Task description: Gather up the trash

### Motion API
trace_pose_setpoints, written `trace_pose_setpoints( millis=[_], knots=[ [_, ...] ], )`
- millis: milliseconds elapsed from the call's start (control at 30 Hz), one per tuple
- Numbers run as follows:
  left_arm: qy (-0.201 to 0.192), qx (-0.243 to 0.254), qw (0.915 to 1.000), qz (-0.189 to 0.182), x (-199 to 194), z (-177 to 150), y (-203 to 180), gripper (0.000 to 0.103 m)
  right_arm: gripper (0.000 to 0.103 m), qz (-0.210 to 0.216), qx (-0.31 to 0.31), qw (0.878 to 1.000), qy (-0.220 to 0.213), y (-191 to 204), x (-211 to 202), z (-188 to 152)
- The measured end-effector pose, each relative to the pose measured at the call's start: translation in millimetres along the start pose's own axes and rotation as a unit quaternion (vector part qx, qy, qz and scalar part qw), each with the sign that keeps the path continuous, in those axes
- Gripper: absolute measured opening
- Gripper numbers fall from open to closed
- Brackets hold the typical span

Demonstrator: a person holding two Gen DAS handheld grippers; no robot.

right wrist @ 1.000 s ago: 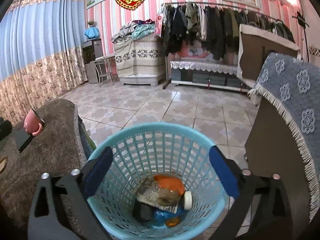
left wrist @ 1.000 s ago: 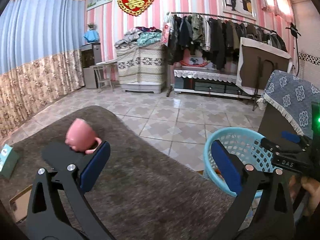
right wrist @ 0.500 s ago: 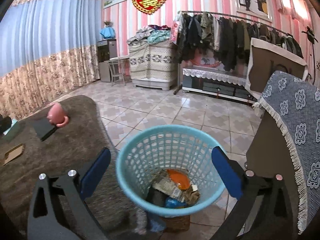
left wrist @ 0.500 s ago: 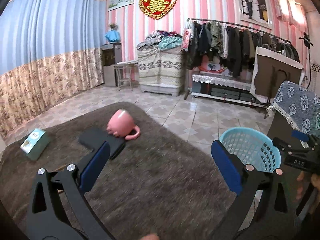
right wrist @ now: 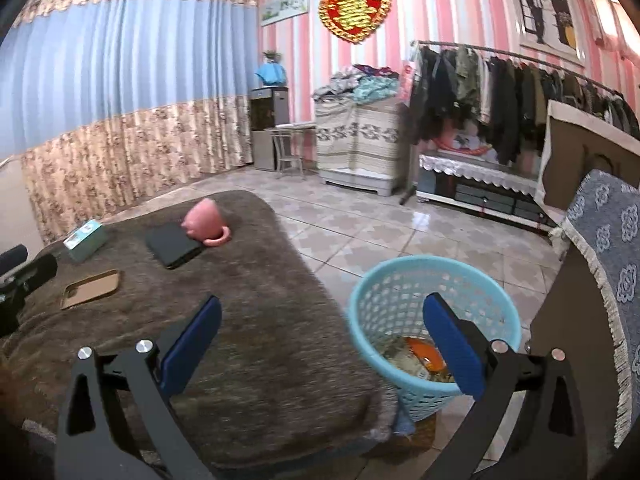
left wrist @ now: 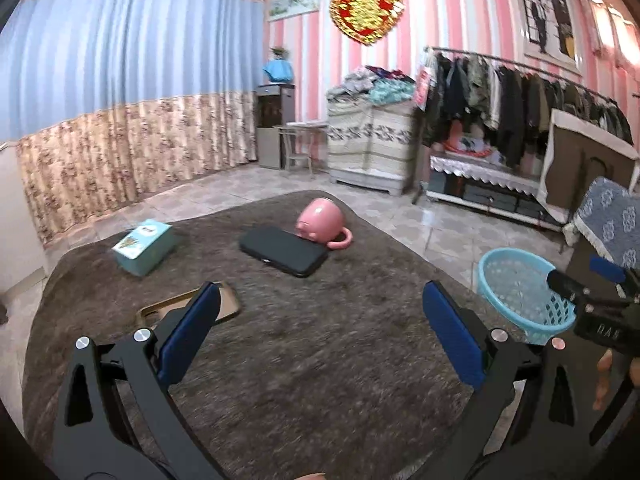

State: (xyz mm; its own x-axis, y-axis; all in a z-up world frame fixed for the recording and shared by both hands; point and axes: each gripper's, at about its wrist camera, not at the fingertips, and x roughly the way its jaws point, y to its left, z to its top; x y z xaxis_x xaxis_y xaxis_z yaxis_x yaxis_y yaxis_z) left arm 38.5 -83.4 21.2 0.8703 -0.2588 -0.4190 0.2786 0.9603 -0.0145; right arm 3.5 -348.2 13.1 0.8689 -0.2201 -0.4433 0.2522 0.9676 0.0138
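We hold both claws released and empty above the brown-covered table (left wrist: 320,360), left claw (left wrist: 320,320) over its middle, right claw (right wrist: 320,332) at its edge. The trash (right wrist: 420,356) lies in one blue basket (right wrist: 380,292) on the floor at four o'clock, likely kept beside the table for short drops. On the table: one pink mug (left wrist: 320,220) on its side, one black phone (left wrist: 284,250), one case (left wrist: 228,304), one box (left wrist: 144,246).

The trash (right wrist: 420,360) in the blue basket (right wrist: 384,296) is being partly hidden by the right gripper (right wrist: 322,332) finger; the basket's base is being covered by the brown blanket (right wrist: 260,320); the near blanket is being blurred.
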Motion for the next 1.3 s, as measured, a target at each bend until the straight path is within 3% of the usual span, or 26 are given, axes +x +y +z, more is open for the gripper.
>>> trace_pose_setpoints(
  millis=[367, 1300],
  knots=[
    [-0.01, -0.023, 0.9991, 0.034, -39, -21, 16, 0.098, 0.099, 0.035, -0.029, 0.999, -0.003, 36, -26, -21],
    [-0.031, -0.006, 0.9993, 0.021, -55, -43, -1, 0.098, 0.099, 0.062, -0.032, 0.997, -0.019, 53, -47, -35]
  ],
)
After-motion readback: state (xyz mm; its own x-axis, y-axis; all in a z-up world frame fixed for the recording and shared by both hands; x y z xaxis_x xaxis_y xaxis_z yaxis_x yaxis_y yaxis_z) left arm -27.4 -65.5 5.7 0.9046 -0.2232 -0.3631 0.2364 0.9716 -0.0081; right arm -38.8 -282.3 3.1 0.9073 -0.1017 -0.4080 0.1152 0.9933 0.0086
